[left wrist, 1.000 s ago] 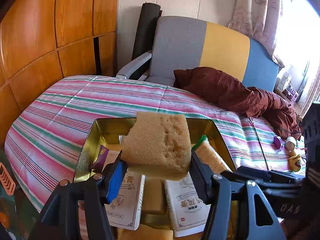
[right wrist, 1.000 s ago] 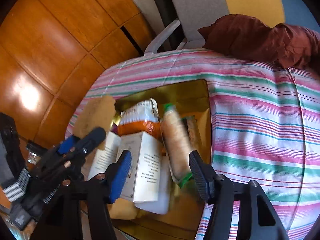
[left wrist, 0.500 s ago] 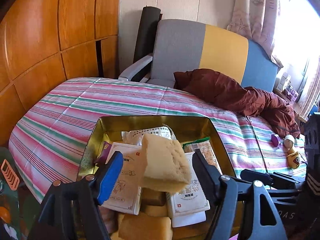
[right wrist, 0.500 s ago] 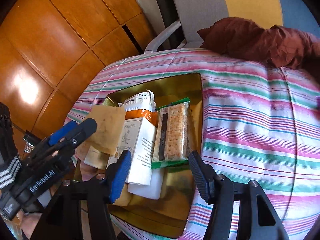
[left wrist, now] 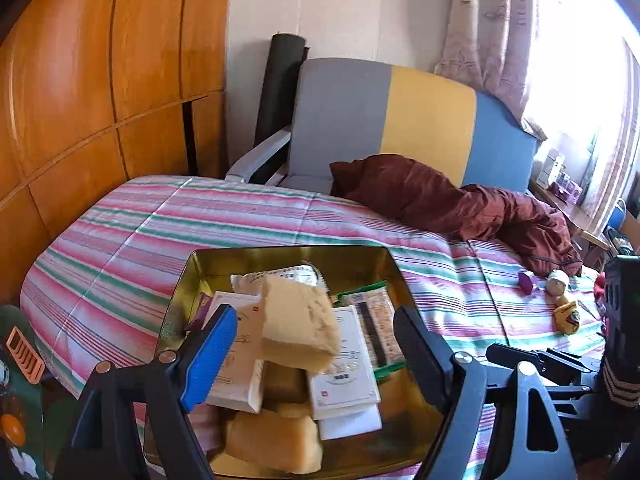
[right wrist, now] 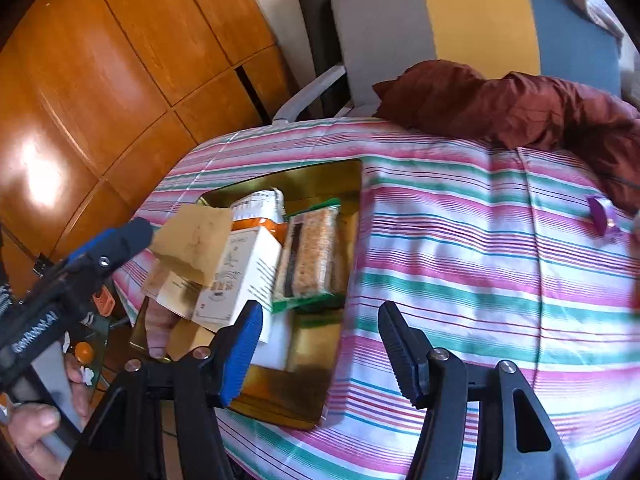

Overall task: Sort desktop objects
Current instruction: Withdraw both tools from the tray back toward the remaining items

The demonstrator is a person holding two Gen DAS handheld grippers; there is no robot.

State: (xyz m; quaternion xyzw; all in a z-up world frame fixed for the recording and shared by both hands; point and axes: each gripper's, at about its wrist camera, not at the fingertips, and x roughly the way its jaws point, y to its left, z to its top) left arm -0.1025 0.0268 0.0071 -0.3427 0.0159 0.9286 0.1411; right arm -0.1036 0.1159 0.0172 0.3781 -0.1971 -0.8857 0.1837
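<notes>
The sponge [left wrist: 298, 326] had just been released into the gold tin [left wrist: 404, 280] by the opened left gripper [left wrist: 316, 354], while the right gripper [right wrist: 320, 350] was held open and empty.

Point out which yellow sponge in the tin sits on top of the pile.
The upper sponge, tilted on the white boxes between the open left gripper fingers. The other sponge lies low at the tin's near edge.
</notes>
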